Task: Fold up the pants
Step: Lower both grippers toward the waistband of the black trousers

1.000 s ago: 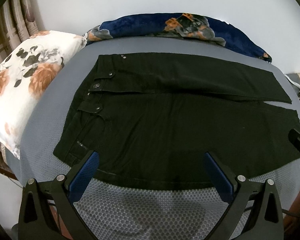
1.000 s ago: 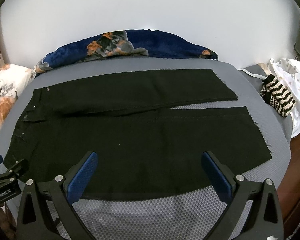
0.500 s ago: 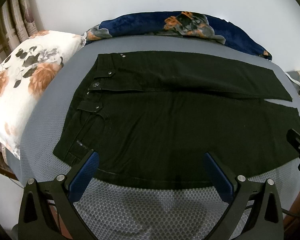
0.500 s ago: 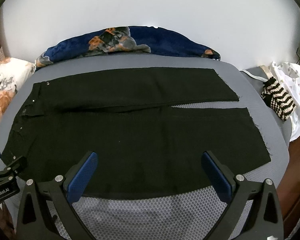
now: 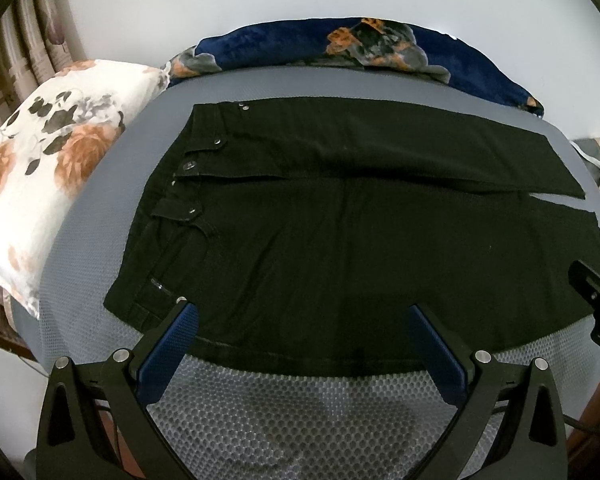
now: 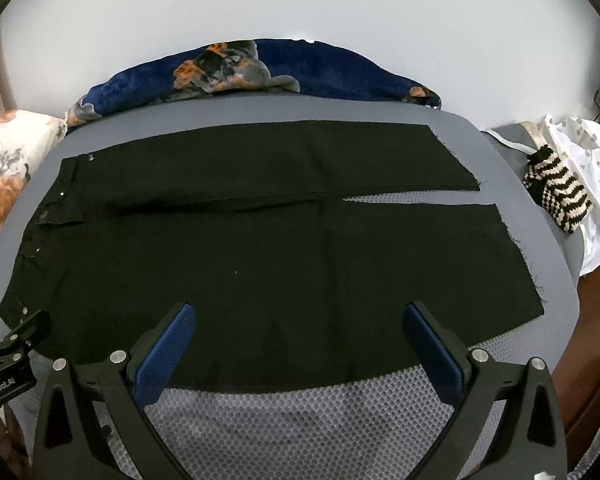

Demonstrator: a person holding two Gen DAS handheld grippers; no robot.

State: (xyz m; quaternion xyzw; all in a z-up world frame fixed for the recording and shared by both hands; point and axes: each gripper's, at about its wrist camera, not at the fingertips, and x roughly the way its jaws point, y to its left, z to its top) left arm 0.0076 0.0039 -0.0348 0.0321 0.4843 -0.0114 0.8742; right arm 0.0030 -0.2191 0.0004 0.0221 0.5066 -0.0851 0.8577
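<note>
Black pants [image 5: 340, 240] lie flat across the middle of the frame on a grey mesh bed [image 5: 300, 412], waistband at left, barely shifted from a moment ago, with the left gripper [image 5: 302, 312] and right gripper [image 6: 300, 312] still wide open, empty, above the near edge.

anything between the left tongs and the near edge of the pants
Nothing visible. The left tongs are open right at the near hem of the black pants, with only bare grey mesh mattress beneath them.
</note>
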